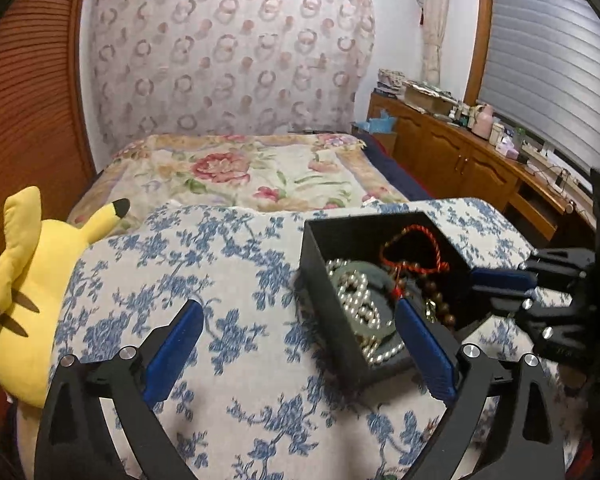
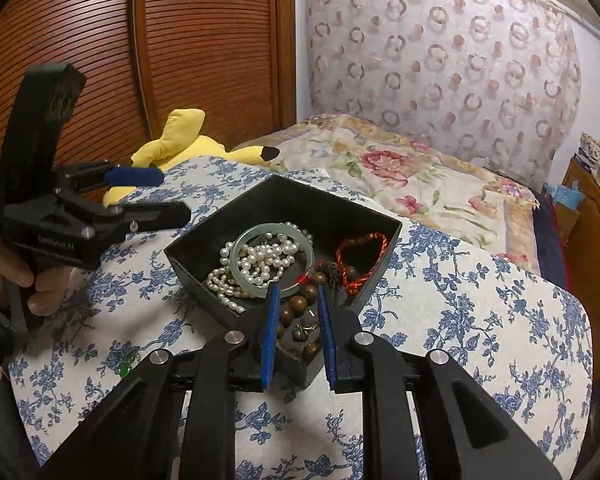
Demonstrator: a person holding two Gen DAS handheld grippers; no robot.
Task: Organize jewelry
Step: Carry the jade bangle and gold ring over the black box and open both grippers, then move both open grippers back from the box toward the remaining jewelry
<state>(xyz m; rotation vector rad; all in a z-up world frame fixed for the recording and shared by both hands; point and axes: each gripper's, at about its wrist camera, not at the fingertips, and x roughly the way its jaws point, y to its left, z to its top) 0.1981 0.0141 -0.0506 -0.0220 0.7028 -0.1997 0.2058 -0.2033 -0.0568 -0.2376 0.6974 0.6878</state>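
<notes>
A black open box (image 2: 340, 216) sits on a blue-flowered cushion (image 2: 460, 300). It holds a pearl necklace (image 2: 260, 260), a pale green bangle (image 2: 240, 244), a red cord bracelet (image 2: 360, 252) and brown wooden beads (image 2: 300, 304). My right gripper (image 2: 298, 300) hangs over the box's near corner, its blue fingers narrowly apart above the wooden beads, gripping nothing that shows. My left gripper (image 1: 296, 320) is wide open and empty, with its right finger (image 1: 420, 340) over the box (image 1: 328, 280). In the right wrist view the left gripper (image 2: 160, 196) is left of the box.
A yellow plush toy (image 1: 32, 280) lies left of the cushion. A bed with a floral cover (image 1: 240, 172) is behind. A wooden sideboard (image 1: 460, 160) with clutter stands at the right. A ribbed wooden door (image 2: 140, 60) is at the left.
</notes>
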